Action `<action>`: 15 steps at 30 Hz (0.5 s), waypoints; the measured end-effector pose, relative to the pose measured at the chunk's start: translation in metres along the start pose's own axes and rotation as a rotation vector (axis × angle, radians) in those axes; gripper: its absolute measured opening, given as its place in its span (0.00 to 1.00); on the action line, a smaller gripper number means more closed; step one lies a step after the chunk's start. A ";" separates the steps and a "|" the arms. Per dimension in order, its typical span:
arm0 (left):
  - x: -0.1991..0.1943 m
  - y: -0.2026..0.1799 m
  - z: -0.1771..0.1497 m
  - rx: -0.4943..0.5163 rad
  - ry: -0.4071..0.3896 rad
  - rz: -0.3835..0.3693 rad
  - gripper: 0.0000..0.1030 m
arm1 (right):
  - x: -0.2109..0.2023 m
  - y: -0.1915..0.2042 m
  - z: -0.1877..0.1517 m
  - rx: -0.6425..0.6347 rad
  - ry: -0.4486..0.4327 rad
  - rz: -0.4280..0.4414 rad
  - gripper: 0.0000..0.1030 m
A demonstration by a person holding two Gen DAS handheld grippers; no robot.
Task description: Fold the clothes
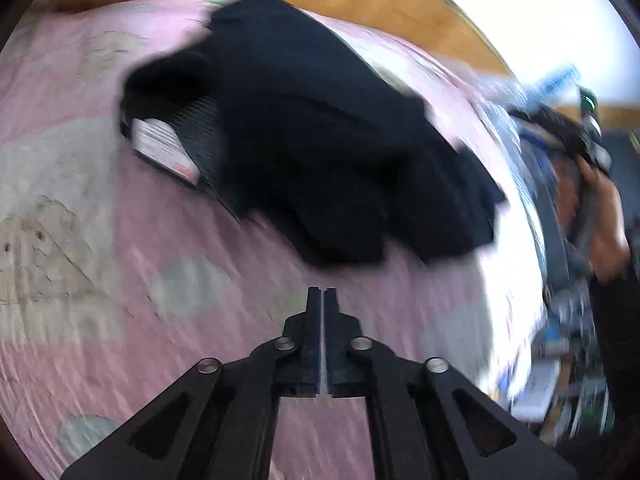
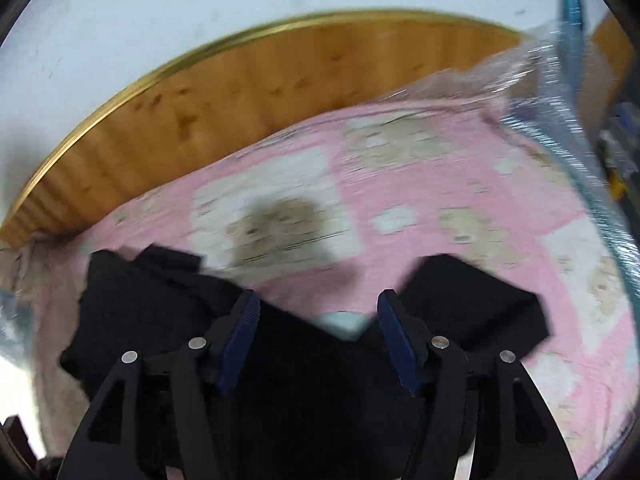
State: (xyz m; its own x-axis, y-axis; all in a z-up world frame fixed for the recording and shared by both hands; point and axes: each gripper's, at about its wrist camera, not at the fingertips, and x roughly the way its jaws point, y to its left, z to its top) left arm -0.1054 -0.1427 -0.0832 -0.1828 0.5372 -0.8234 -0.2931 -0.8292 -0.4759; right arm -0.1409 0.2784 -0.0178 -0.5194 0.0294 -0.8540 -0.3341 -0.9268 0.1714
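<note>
A black garment [image 1: 312, 152] lies crumpled on a pink patterned bedsheet [image 1: 120, 240], its white label [image 1: 160, 148] and ribbed collar showing at the left. My left gripper [image 1: 324, 296] hovers just short of the garment's near edge, shut with nothing between its fingers. In the right wrist view the same black garment [image 2: 304, 380] spreads under and between the fingers of my right gripper [image 2: 318, 320], which stands open above it. The blue pads [image 2: 240, 336] are wide apart. Both views are motion-blurred.
A wooden headboard [image 2: 200, 112] curves behind the bed, with a pale wall above. Clear plastic wrap [image 2: 560, 92] lies at the bed's right edge. A person's hand [image 1: 604, 220] holds the other gripper at the far right of the left wrist view, above cluttered items.
</note>
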 end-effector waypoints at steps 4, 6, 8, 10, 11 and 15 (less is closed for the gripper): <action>0.009 0.017 0.078 -0.103 -0.145 0.092 0.60 | 0.042 0.057 0.018 -0.094 0.064 0.058 0.60; 0.021 0.021 0.113 -0.124 -0.158 0.100 0.60 | 0.057 0.078 0.021 -0.144 0.090 0.072 0.60; 0.039 0.035 0.126 -0.141 -0.105 0.089 0.61 | 0.070 0.092 0.022 -0.179 0.110 0.080 0.60; 0.050 0.041 0.132 -0.132 -0.072 0.072 0.05 | 0.082 0.097 0.024 -0.201 0.132 0.089 0.60; 0.043 0.031 0.127 -0.100 -0.089 0.036 0.05 | 0.085 0.095 0.027 -0.210 0.135 0.093 0.60; -0.035 -0.007 0.059 0.044 -0.153 -0.140 0.04 | 0.098 0.092 0.046 -0.244 0.129 0.103 0.61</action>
State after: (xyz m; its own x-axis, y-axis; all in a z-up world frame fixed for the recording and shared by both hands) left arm -0.1524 -0.1468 -0.0331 -0.2767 0.6663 -0.6924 -0.3656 -0.7393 -0.5654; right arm -0.2585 0.2136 -0.0633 -0.4316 -0.1030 -0.8962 -0.0774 -0.9856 0.1505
